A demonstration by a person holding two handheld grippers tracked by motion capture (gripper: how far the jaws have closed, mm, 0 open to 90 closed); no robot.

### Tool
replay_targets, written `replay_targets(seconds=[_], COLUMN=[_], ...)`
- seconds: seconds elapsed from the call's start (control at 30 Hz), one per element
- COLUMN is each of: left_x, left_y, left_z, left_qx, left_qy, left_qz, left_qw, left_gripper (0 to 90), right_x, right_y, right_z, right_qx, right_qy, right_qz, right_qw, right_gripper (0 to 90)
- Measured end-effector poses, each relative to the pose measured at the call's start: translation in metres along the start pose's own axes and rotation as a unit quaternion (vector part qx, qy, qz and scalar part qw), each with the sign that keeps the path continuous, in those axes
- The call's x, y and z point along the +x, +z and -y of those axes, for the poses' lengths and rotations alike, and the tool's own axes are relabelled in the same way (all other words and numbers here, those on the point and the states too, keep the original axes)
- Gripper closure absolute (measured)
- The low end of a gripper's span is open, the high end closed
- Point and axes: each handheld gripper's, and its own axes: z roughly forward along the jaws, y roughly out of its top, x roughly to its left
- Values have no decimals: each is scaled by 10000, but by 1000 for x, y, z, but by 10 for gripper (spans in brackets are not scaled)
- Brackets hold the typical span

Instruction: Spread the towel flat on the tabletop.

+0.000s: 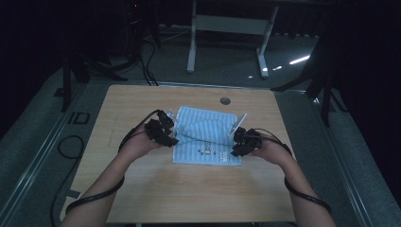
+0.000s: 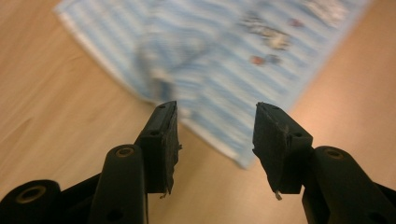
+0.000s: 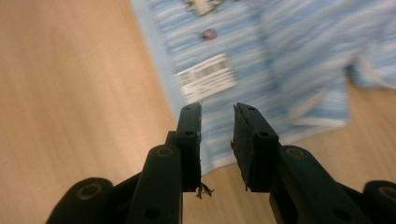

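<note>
I see the striped blue garment (image 1: 208, 136) lying flat in the middle of the wooden surface (image 1: 142, 189). My left tool (image 2: 215, 122) hangs just off the garment's left edge, jaws spread with nothing between them. My right tool (image 3: 217, 122) hangs over the garment's right edge by its white label (image 3: 208, 78), jaws narrowly parted, pinching nothing.
</note>
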Motion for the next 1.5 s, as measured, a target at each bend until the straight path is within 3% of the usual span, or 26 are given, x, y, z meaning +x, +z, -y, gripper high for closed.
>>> replay_targets(seconds=[0.13, 0.2, 0.27, 0.37, 0.53, 0.6, 0.77, 0.87, 0.97, 1.07, 1.13, 1.2, 1.37, 1.5], left_x=[-21, -26, -27, -25, -20, -20, -22, -27, -35, -41, -40, -40, -33, -41], left_y=[23, 39, 54, 71, 84, 87, 88, 89, 89, 89, 89, 85, 46, 7], left_z=[-1, -1, 1, 5, 11, 14, 17, 16, 13, 11, 10, 8, -4, -2], left_qx=[134, 236, 311, 398, 454, 503, 371, 330, 338, 358, 433, 548, 305, 44], left_qy=[348, 407, 388, 372, 308, 273, 197, 272, 401, 449, 325, 380, 269, 325], left_qz=[280, 369, 466, 434, 435, 426, 478, 493, 539, 383, 447, 497, 541, 590], left_qw=[9989, 9982, 9977, 9976, 9975, 9974, 9980, 9979, 9972, 9976, 9975, 9965, 9977, 9977], left_gripper=[499, 499, 499, 501, 503, 503, 540, 636, 818, 855, 859, 859, 858, 857], right_x=[7, 7, 8, 10, 14, 15, 17, 18, 20, 20, 20, 20, 21, 34], right_y=[12, 20, 27, 34, 44, 45, 45, 46, 46, 46, 45, 43, 17, -15], right_z=[4, 7, 10, 13, 15, 15, 14, 12, 12, 12, 13, 13, 11, 13], right_qx=[113, 194, 242, 327, 564, 527, 525, 539, 519, 506, 511, 486, 186, -121], right_qy=[-103, -49, -67, -103, -216, -230, -252, -242, -242, -225, -255, -247, -255, -397], right_qz=[46, -4, -45, -56, 57, 89, 137, 207, 254, 265, 240, 177, 182, 304], right_qw=[9999, 9998, 9997, 9994, 9982, 9983, 9982, 9980, 9980, 9981, 9981, 9984, 9993, 9987], right_gripper=[658, 649, 636, 628, 624, 644, 780, 814, 830, 834, 838, 840, 843, 843])
